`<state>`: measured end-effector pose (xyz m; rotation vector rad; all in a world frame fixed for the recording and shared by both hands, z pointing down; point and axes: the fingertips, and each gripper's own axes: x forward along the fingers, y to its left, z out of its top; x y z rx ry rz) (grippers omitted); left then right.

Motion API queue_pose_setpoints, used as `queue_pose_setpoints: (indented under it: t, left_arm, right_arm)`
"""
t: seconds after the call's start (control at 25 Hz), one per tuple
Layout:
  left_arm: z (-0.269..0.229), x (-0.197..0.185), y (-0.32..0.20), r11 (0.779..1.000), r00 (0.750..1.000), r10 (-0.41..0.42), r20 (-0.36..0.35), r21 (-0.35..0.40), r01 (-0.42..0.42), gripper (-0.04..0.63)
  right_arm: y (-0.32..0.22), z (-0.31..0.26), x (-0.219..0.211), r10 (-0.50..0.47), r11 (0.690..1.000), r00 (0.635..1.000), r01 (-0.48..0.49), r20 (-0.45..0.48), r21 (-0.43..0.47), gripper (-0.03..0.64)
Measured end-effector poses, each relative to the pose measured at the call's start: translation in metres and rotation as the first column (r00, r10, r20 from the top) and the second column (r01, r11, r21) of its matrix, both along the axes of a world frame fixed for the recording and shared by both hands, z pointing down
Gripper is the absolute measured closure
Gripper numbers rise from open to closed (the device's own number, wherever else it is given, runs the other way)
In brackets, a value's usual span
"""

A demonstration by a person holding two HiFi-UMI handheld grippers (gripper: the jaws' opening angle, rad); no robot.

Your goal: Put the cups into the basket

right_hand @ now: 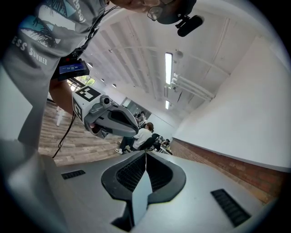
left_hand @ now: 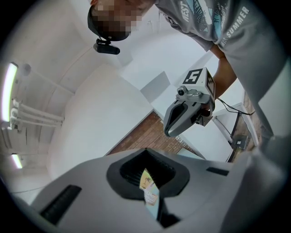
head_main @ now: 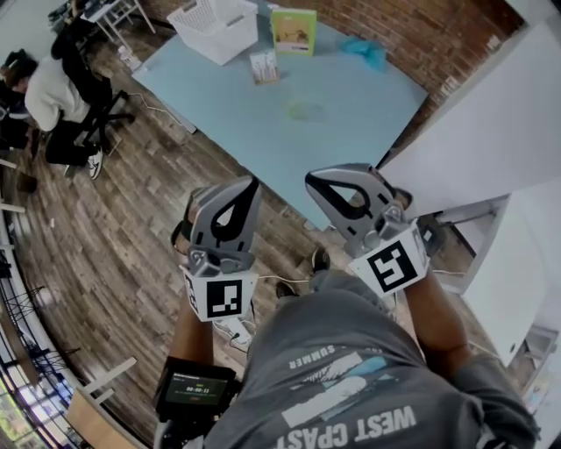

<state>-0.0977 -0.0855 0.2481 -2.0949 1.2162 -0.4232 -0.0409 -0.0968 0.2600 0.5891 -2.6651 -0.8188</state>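
Short of the table (head_main: 351,96), both hand-held grippers (head_main: 252,184) (head_main: 312,179) point forward, closed.

The light-blue table (head_main: 351,140) carries a white basket (head_main: 215,26) at its far left, a green box (head_main: 294,31) and small carton (head_main: 264,66) nearby, a teal cloth (head_main: 364,51) far right, and a clear cup (head_main: 304,110) (faint, hard to make out) mid-table.

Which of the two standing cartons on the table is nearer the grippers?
The small pale carton; the bigger green carton stands farther back, beside the white basket.
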Motion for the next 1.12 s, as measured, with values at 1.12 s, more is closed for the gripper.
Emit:
queue_pose_setpoints:
  t: [1.12]
  left_arm:
    - [-0.013, 0.054, -0.118, 0.998, 0.998, -0.050, 0.043, 0.025, 0.049, 0.595]
  right_arm:
    - [-0.119, -0.016, 0.053, -0.049, 0.998, 0.998, 0.048, 0.036, 0.034, 0.603]
